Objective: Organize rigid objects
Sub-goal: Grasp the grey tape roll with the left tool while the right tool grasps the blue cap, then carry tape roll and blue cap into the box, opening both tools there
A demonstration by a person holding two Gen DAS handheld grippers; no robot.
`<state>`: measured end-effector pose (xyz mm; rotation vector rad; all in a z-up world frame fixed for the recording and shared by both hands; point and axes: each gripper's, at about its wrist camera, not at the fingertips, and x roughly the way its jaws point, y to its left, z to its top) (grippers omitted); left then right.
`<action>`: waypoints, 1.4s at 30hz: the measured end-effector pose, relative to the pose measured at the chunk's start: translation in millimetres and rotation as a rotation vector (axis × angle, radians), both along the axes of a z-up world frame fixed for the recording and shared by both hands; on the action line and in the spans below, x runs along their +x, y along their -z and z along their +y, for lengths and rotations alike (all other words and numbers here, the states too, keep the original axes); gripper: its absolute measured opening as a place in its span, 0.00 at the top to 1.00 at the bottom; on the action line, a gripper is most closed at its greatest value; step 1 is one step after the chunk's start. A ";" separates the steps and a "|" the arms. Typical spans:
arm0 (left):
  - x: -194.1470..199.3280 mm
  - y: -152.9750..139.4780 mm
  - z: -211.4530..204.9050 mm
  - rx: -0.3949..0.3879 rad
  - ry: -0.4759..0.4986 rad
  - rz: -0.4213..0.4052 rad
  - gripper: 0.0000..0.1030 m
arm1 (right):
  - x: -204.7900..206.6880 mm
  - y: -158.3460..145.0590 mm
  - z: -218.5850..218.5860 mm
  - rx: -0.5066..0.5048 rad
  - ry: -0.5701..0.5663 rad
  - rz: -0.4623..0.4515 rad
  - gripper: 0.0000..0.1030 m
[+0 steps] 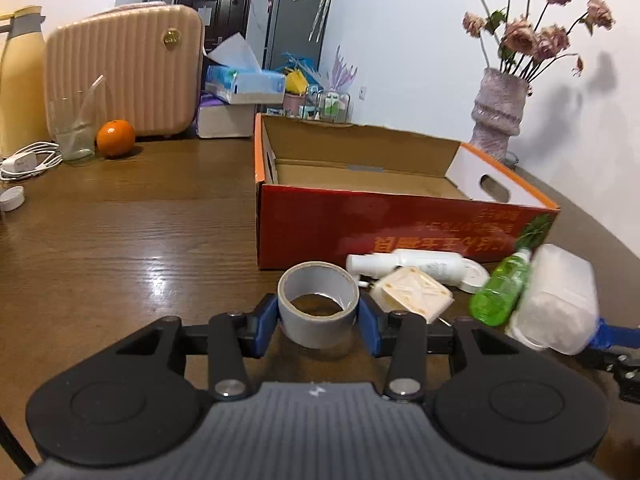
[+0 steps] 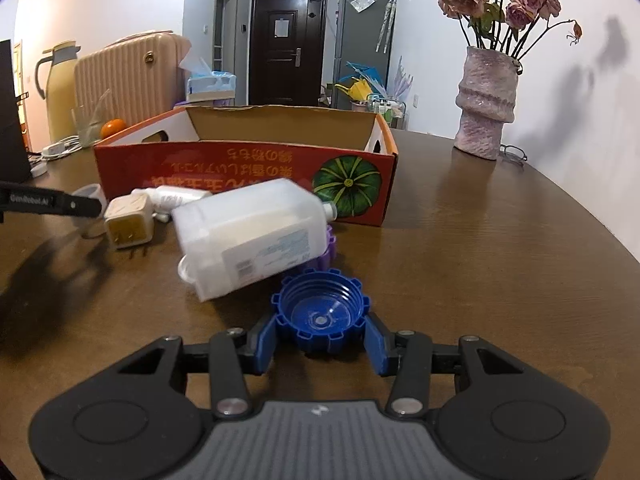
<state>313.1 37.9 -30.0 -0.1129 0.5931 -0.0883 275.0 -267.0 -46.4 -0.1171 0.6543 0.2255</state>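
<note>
The table (image 1: 120,240) lies bare at nine o'clock. The open box (image 1: 360,168) sits at twelve, near the clutter. The left gripper (image 1: 318,316) clamps the tape roll (image 1: 318,304); the right gripper (image 2: 320,332) clamps the blue cap (image 2: 320,312), touching the white jug (image 2: 248,232).

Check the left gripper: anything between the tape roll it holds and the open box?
Nothing visible blocks it. The left gripper is shut on the tape roll, and the cardboard box sits just beyond with its top open. The white bottle and the plug adapter lie off to the right.
</note>
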 end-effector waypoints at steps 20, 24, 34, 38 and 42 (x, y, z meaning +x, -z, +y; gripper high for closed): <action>-165.9 -50.4 -25.5 -0.034 -0.011 -0.147 0.58 | -142.9 -52.5 -3.3 0.070 -0.048 -0.185 0.56; -188.0 -58.8 -30.1 -0.026 -0.013 -0.183 0.58 | -163.6 -60.6 -5.4 0.091 -0.045 -0.232 0.56; -198.7 -65.7 -38.9 -0.029 0.020 -0.216 0.58 | -176.3 -67.7 -9.5 0.117 -0.028 -0.278 0.56; -182.6 -62.1 -35.2 -0.036 0.018 -0.195 0.58 | -158.3 -67.3 -9.8 0.115 -0.014 -0.273 0.56; -158.2 -60.4 -31.4 -0.035 0.011 -0.181 0.58 | -133.1 -68.5 -8.6 0.113 -0.011 -0.265 0.56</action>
